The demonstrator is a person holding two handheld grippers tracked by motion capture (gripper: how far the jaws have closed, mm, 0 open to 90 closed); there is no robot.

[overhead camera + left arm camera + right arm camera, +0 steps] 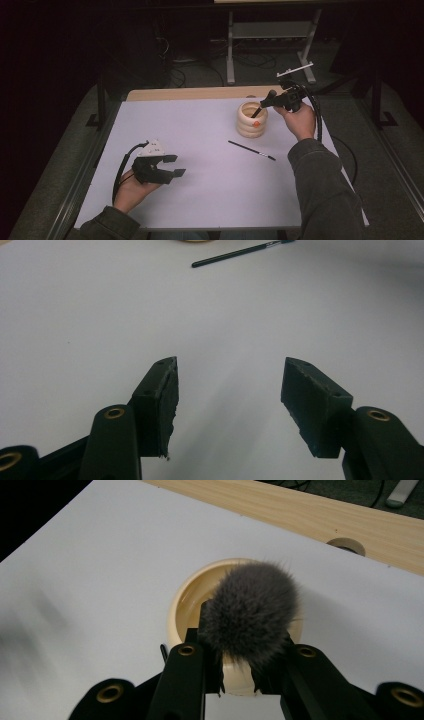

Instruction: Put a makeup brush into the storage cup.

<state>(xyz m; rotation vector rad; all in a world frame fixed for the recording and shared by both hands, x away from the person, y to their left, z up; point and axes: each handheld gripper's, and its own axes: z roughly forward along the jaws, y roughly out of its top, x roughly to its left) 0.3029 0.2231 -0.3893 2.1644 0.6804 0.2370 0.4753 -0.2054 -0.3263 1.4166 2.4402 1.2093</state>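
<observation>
One cream ribbed holder, one fluffy grey brush with its head gripped over the holder, one slim black pencil on the white table, two hand-held grippers, left gripper, right gripper

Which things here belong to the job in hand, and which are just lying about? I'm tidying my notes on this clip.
In the job:
- right gripper, shut on the fluffy brush
- cream ribbed holder, brush handle entering it

Lying about:
- thin black pencil on the white table
- left gripper, open, holding nothing
</observation>
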